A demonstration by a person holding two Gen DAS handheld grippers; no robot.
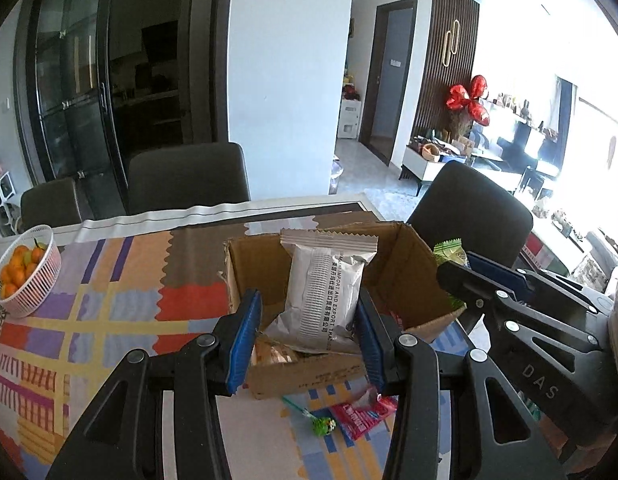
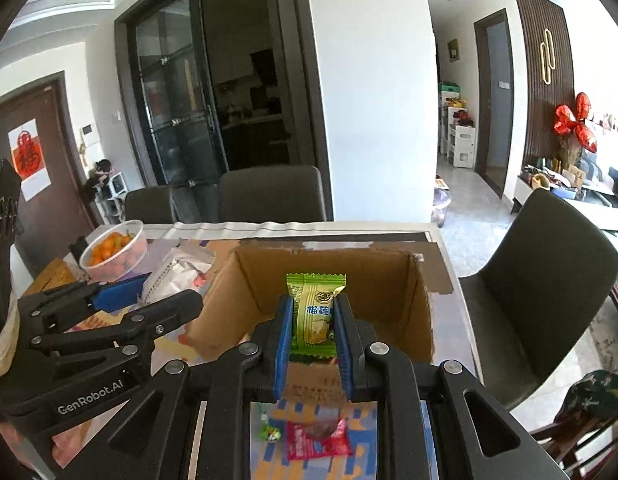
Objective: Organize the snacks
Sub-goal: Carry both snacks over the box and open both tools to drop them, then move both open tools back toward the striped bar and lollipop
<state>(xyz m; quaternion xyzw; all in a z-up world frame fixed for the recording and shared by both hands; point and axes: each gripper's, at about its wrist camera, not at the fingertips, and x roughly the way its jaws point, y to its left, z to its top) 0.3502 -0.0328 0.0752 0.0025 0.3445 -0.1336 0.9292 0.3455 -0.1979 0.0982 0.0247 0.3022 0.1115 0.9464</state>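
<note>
A white basket of oranges (image 1: 23,270) is sitting far left on the patterned worktop (image 1: 121,292); dark chairs (image 1: 189,176) are standing behind.

- Open brown cardboard box (image 2: 341,276), flaps up, stands on the patterned tablecloth near the table's far right corner.
- Silver foil snack packet with black print (image 1: 325,292), upright, above the box.
- Small green wrapped candy (image 2: 315,312), upright, over the box.
- Red sachet (image 2: 317,442) and green lollipop (image 1: 323,426) lie flat near the table's near edge.
</note>
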